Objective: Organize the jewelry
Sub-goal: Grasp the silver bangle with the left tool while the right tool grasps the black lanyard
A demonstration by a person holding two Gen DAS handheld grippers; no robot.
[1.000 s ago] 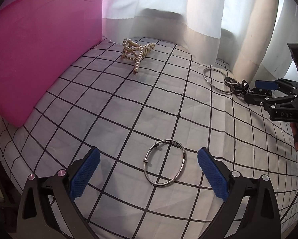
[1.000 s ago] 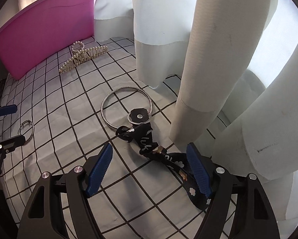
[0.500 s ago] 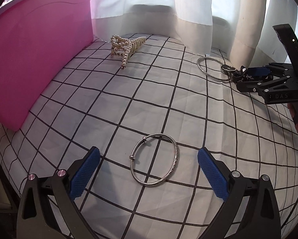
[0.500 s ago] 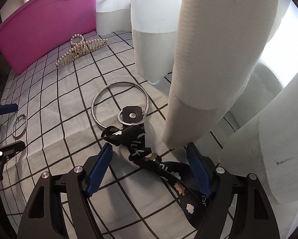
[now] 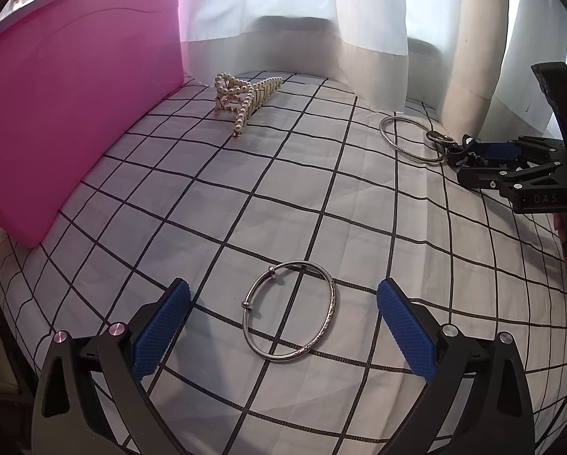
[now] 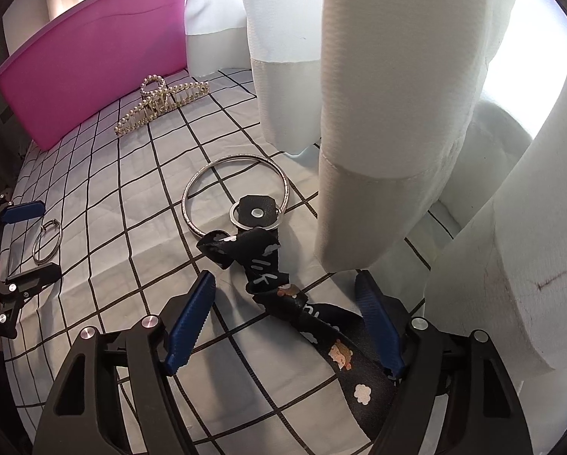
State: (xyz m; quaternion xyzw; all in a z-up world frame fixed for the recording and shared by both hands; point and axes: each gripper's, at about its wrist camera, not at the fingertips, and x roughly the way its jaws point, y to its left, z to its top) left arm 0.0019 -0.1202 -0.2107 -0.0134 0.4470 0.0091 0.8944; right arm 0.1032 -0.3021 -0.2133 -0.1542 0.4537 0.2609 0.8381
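Left claw [image 5: 283,318] released, silver bangle [image 5: 289,320] flat between pads. Right claw [image 6: 285,318] released, straddling black strap [image 6: 283,295]; larger ring [image 6: 236,195] just ahead. Risk: thin bangle slipping; strap dragging ring.

At frame bottom, the right gripper [image 6: 285,320] gapes around a black lanyard [image 6: 302,303] clipped to a silver bangle [image 6: 192,193].

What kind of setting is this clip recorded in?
Probably a home bedroom: a soft surface under a black-grid white sheet, likely a bed, with white curtains hanging onto it and a pink plastic bin at its edge.
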